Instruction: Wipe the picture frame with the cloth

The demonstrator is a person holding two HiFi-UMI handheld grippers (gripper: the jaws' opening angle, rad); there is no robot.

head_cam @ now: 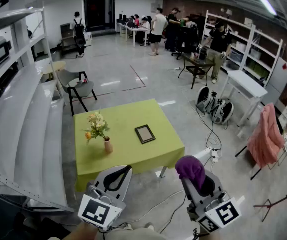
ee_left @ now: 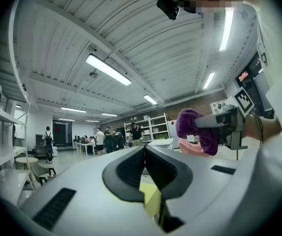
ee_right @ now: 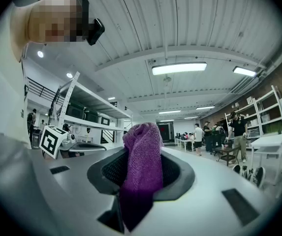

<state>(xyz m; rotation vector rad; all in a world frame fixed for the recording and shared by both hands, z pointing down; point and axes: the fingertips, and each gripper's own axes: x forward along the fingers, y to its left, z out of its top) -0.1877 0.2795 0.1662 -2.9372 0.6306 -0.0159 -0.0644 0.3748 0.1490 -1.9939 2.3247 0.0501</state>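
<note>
A small dark picture frame lies flat near the middle of the green table. My right gripper hovers in front of the table's near right corner, shut on a purple cloth that bunches above its jaws. The same purple cloth fills the jaws in the right gripper view. My left gripper hangs over the table's near edge, shut with nothing in it; its jaws meet in the left gripper view. Both grippers point upward, away from the frame.
A vase of flowers stands on the table's left part. White shelving runs along the left. A grey chair sits behind the table. Cables trail on the floor to the right, near a pink garment. Several people stand far back.
</note>
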